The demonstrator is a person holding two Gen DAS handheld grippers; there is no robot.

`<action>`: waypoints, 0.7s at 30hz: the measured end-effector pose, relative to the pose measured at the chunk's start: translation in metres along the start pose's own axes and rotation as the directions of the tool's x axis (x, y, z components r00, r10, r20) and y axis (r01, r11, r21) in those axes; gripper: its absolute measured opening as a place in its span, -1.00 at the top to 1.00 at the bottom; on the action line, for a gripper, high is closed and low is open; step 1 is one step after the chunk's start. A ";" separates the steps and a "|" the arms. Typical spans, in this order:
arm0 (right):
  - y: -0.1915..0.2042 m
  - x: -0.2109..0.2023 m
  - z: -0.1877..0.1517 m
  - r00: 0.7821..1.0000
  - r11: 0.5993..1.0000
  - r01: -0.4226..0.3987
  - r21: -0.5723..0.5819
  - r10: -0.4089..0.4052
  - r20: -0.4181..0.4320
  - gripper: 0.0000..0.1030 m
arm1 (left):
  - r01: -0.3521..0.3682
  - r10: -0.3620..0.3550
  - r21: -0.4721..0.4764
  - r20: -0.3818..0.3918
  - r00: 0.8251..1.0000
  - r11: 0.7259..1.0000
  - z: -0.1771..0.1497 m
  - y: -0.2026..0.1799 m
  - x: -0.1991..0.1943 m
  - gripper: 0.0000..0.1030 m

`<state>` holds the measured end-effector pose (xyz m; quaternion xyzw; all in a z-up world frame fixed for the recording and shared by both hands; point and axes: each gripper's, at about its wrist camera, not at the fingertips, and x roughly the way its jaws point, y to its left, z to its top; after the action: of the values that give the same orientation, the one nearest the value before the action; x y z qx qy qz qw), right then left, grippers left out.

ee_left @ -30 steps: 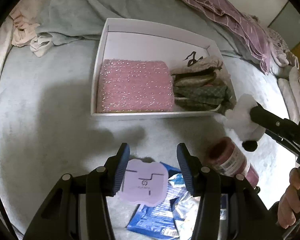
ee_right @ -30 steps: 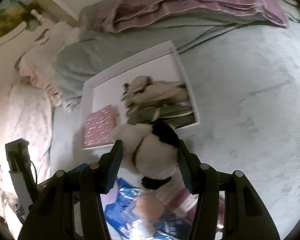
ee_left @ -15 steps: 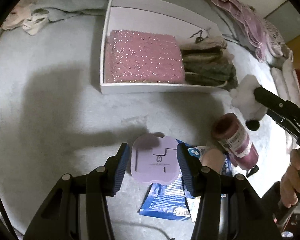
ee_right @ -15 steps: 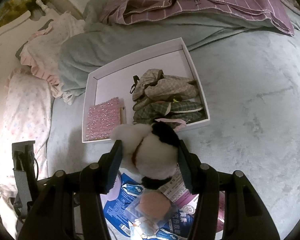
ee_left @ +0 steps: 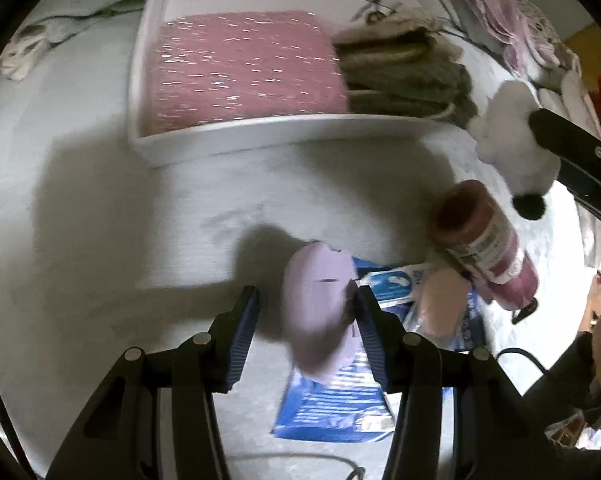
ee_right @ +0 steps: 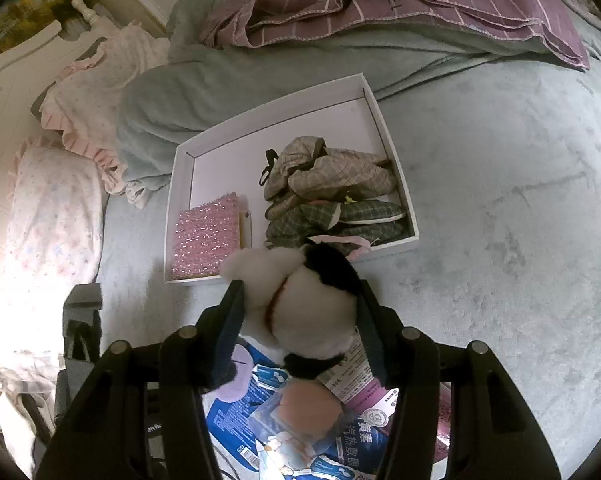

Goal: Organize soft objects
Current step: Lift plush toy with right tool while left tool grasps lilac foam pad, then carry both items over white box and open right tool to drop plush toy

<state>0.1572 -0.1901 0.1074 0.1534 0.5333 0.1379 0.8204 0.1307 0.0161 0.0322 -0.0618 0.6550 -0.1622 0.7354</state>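
A bed (ee_right: 500, 208) with a grey-green cover fills the room; a white headboard (ee_right: 16, 56) and a framed painting (ee_right: 28, 4) stand behind floral pillows (ee_right: 52, 216).

A shallow white rectangular tray (ee_right: 392, 148) lies on the grey bed, holding a pink sequined folded cloth (ee_right: 206, 236) beside stacked checked green and beige fabric pieces (ee_right: 332, 192). A white-and-black plush toy (ee_right: 300, 304) sits squeezed between fingers; a flat lilac soft pad (ee_left: 320, 304) stands tilted near blue packets.
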 end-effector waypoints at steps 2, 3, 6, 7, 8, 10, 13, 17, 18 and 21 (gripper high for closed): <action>0.000 0.000 0.000 1.000 1.000 0.001 0.001 -0.001 0.001 -0.09 | 0.017 -0.017 -0.004 -0.008 1.000 1.000 0.002 -0.002 0.001 0.42; -0.001 0.000 0.000 1.000 1.000 0.002 0.004 -0.002 0.001 -0.09 | 0.024 -0.024 0.004 -0.005 1.000 1.000 0.001 -0.004 0.000 0.51; -0.002 -0.001 0.000 1.000 1.000 0.003 0.013 -0.003 0.009 -0.09 | 0.003 -0.005 0.037 0.049 0.999 0.999 0.001 -0.015 -0.012 0.66; -0.002 -0.001 0.000 1.000 1.000 0.003 0.019 -0.003 0.022 -0.09 | 0.004 -0.007 0.043 0.071 0.997 0.999 0.000 -0.018 -0.017 0.66; -0.002 -0.002 0.000 0.999 1.000 0.003 0.020 -0.004 0.032 -0.09 | 0.008 -0.012 0.046 0.097 0.995 0.999 0.000 -0.020 -0.024 0.66; 0.002 -0.004 0.000 0.998 1.000 0.008 0.015 -0.009 0.067 -0.09 | 0.007 -0.014 0.047 0.150 0.989 0.999 -0.002 -0.022 -0.036 0.66; 0.008 -0.003 -0.001 0.995 0.999 -0.037 0.015 0.036 0.092 -0.09 | 0.001 -0.007 0.025 0.252 0.968 1.000 -0.007 -0.013 -0.059 0.66; 0.016 0.000 -0.001 0.990 0.999 -0.045 0.018 0.042 0.138 -0.09 | 0.050 -0.029 -0.050 0.357 0.934 0.997 -0.004 0.010 -0.075 0.66; 0.017 0.001 -0.001 0.987 0.999 -0.024 0.024 0.020 0.158 -0.09 | 0.060 -0.031 -0.066 0.378 0.925 0.996 -0.003 0.013 -0.076 0.66; 0.019 0.004 -0.001 0.973 0.998 0.029 0.056 -0.041 0.226 -0.09 | 0.105 -0.042 -0.118 0.443 0.896 0.987 0.001 0.028 -0.078 0.66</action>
<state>0.1564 -0.1713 0.1109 0.1800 0.4422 0.0910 0.8739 0.1289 0.0679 0.0976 -0.1727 0.4793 -0.1259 0.8512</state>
